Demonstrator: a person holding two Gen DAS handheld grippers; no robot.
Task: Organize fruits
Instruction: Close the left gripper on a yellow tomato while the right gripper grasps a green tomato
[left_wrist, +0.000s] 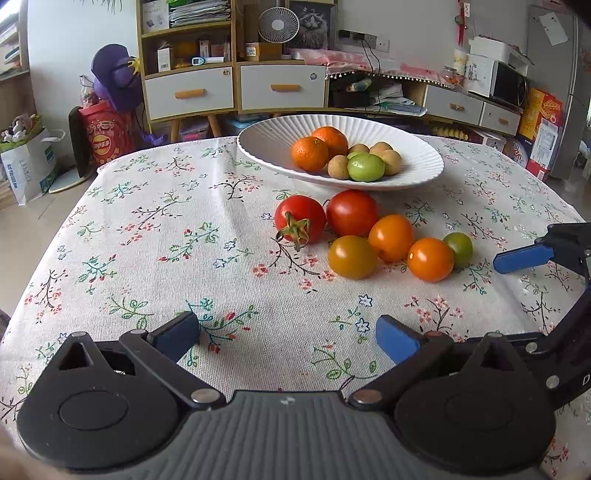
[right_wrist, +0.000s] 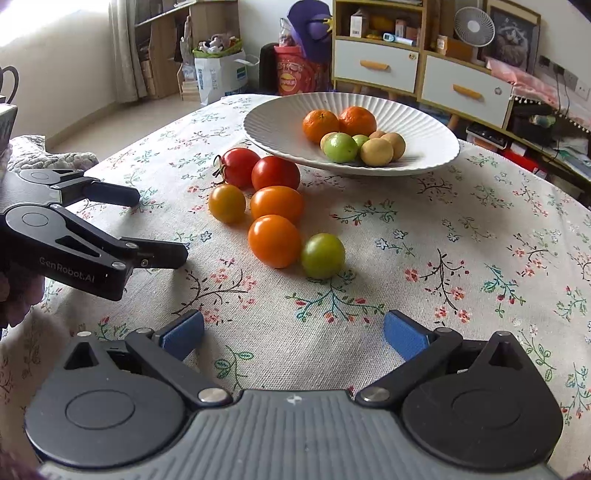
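Observation:
A white ribbed plate (left_wrist: 266, 140) (right_wrist: 273, 114) at the table's far side holds two oranges (left_wrist: 310, 153), green fruits (left_wrist: 365, 167) and small tan fruits (left_wrist: 338, 167). In front of it on the cloth lie two red tomatoes (left_wrist: 300, 218) (right_wrist: 275, 172), three orange tomatoes (left_wrist: 430, 259) (right_wrist: 274, 240) and a green tomato (left_wrist: 458, 249) (right_wrist: 322, 255). My left gripper (left_wrist: 288, 338) is open and empty, short of the tomatoes; it also shows in the right wrist view (right_wrist: 159, 225). My right gripper (right_wrist: 293, 334) is open and empty, near the green tomato; one finger (left_wrist: 522, 258) shows at the left view's right edge.
The table (left_wrist: 147, 258) carries a floral cloth. Behind it stand a cabinet with drawers (left_wrist: 236, 88), a fan (left_wrist: 277, 25), a microwave (left_wrist: 495, 79) and bags on the floor (left_wrist: 29, 166).

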